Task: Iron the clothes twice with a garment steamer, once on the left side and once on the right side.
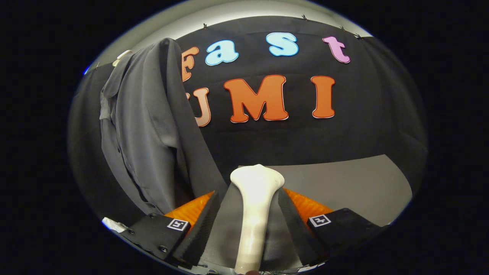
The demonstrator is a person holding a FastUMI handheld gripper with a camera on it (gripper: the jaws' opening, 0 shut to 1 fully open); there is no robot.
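A dark grey button-up shirt (149,126) hangs on a white hanger (121,57) against the booth's wall, beyond the fingers and to their left. The white garment steamer (256,183) lies between the two fingers of my gripper (248,193), its wide head just ahead of the fingertips and its slim handle running back between the pads. A narrow gap shows on each side of the handle, so the gripper is open around it. The steamer's head points toward the wall, to the right of the shirt's hanging sleeve.
A grey tabletop (344,183) spreads ahead and to the right of the fingers, ending at the black cloth wall (382,122). The shirt's lower hem reaches down close to the left finger.
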